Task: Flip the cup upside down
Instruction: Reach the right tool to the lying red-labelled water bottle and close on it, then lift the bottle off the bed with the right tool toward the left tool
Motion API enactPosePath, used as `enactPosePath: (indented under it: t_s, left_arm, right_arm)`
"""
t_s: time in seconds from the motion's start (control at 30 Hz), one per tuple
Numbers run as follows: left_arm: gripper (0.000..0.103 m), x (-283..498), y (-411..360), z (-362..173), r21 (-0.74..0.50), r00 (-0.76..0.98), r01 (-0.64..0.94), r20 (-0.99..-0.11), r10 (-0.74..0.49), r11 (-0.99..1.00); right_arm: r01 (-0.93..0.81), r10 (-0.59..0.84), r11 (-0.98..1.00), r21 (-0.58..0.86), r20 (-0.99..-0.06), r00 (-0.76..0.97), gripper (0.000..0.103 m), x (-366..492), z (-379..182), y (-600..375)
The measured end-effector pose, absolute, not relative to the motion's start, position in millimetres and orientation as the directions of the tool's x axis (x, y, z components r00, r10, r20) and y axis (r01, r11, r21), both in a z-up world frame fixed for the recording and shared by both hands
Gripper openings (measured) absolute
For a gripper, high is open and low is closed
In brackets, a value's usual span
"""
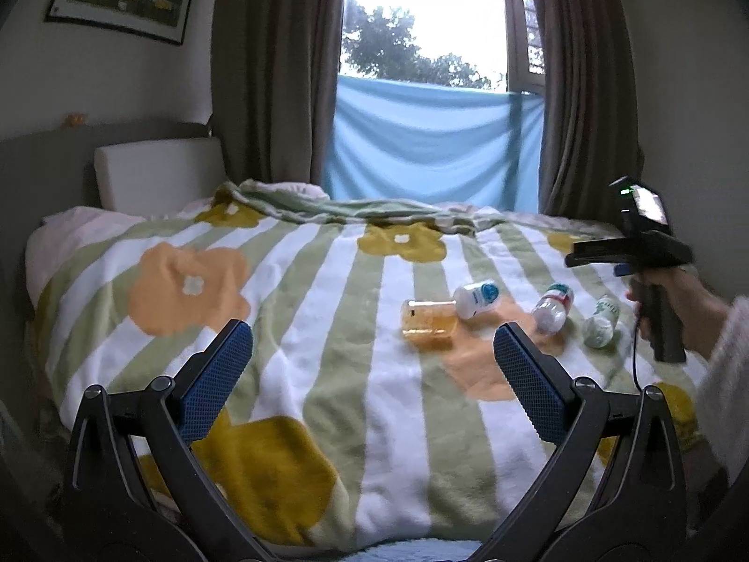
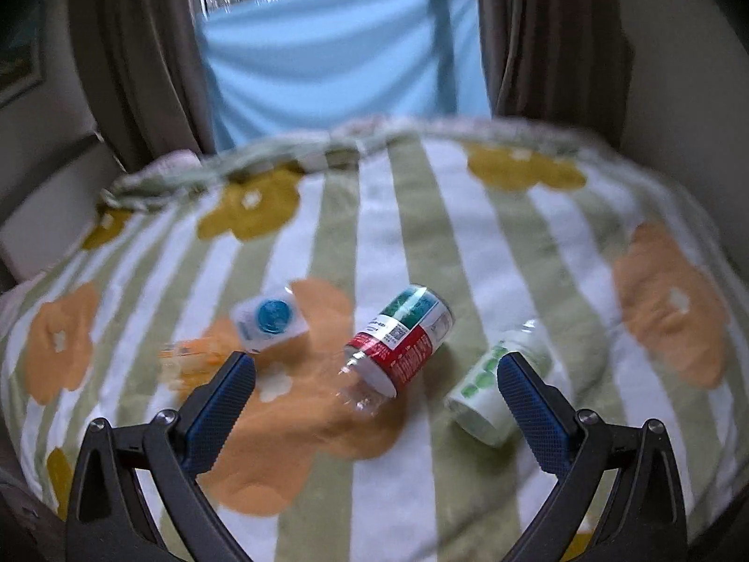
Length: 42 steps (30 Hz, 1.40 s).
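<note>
Left wrist view: left gripper (image 1: pixel 373 349) held above the bed, blue-padded fingers (image 1: pixel 215 381) spread wide, nothing between them. Ahead of its right finger lies the cup (image 1: pixel 428 324), a clear amber tumbler on its side on the striped flower blanket (image 1: pixel 299 290), mouth end toward a white bottle with blue label (image 1: pixel 476 299) that touches or nearly touches it. Further right, a clear bottle with red-green label (image 1: pixel 553 307), then a green-spotted white bottle (image 1: pixel 601 322), both lying down. At the right edge a hand (image 1: pixel 674 314) in a pale fuzzy sleeve grips the handle of the other tool.

Right wrist view: right gripper (image 2: pixel 376 380), jaws also wide apart and empty, hovering over the blanket. Red-green bottle (image 2: pixel 400 342) lies between the fingers' line of sight; green-spotted bottle (image 2: pixel 496 384) is partly behind the right finger; white bottle (image 2: pixel 269 318) is upper left. Cup (image 2: pixel 192 360) shows only as a blurred orange shape just past the left fingertip. Brown curtains (image 2: pixel 131 47) and blue cloth (image 2: pixel 327 47) at the window beyond.
</note>
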<state>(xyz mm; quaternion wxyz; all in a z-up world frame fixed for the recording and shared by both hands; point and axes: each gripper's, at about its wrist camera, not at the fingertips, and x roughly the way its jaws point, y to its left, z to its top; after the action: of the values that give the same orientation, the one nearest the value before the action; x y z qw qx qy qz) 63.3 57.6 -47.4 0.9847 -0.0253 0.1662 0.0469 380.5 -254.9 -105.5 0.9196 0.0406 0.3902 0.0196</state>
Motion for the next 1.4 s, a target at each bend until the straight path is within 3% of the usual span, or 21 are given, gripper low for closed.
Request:
enactPosePath:
  t_s: [0.3, 0.37, 0.5, 0.57, 0.77, 0.9, 1.13, 1.4]
  left_arm:
    - [0.103, 83.0, 66.8, -59.6, -0.041, 0.929, -0.111, -0.36, 0.089, 0.993]
    - [0.103, 86.0, 66.9, -61.9, -0.04, 0.926, -0.108, -0.369, 0.085, 0.993]
    - [0.103, 90.3, 67.2, -66.2, -0.046, 0.922, -0.094, -0.38, 0.07, 0.995]
    - [0.103, 92.2, 66.3, -68.4, -0.041, 0.92, -0.091, -0.386, 0.068, 0.995]
    - [0.103, 93.0, 65.4, -70.7, -0.045, 0.912, -0.083, -0.406, 0.058, 0.995]
    - [0.103, 92.2, 64.5, -70.1, -0.04, 0.909, -0.079, -0.412, 0.055, 0.996]
    - [0.103, 87.8, 62.6, -69.6, -0.044, 0.903, -0.07, -0.428, 0.045, 0.997]
    - [0.103, 75.8, 61.6, -68.8, -0.048, 0.899, -0.057, -0.437, 0.031, 0.997]
  right_arm:
    - [0.123, 0.032, 0.988, 0.098, -0.891, 0.452, 0.094, 480.2, -175.0, -262.2]
    - [0.167, 0.035, 0.98, 0.112, -0.914, 0.405, 0.087, 490.1, -186.6, -266.7]
    - [0.22, 0.088, 0.96, 0.171, -0.935, 0.343, 0.079, 500.0, -205.6, -271.4]
    - [0.232, 0.087, 0.958, 0.171, -0.938, 0.335, 0.069, 500.9, -209.1, -272.6]
    - [0.21, 0.096, 0.961, 0.178, -0.932, 0.349, 0.067, 500.7, -207.2, -274.4]
    - [0.142, 0.109, 0.975, 0.172, -0.923, 0.369, 0.067, 491.5, -194.7, -267.2]
    - [-0.16, 0.172, 0.98, 0.117, -0.904, 0.391, 0.067, 429.4, -155.9, -219.7]
    - [-0.404, 0.223, 0.912, 0.071, -0.913, 0.342, 0.067, 348.9, -164.9, -160.1]
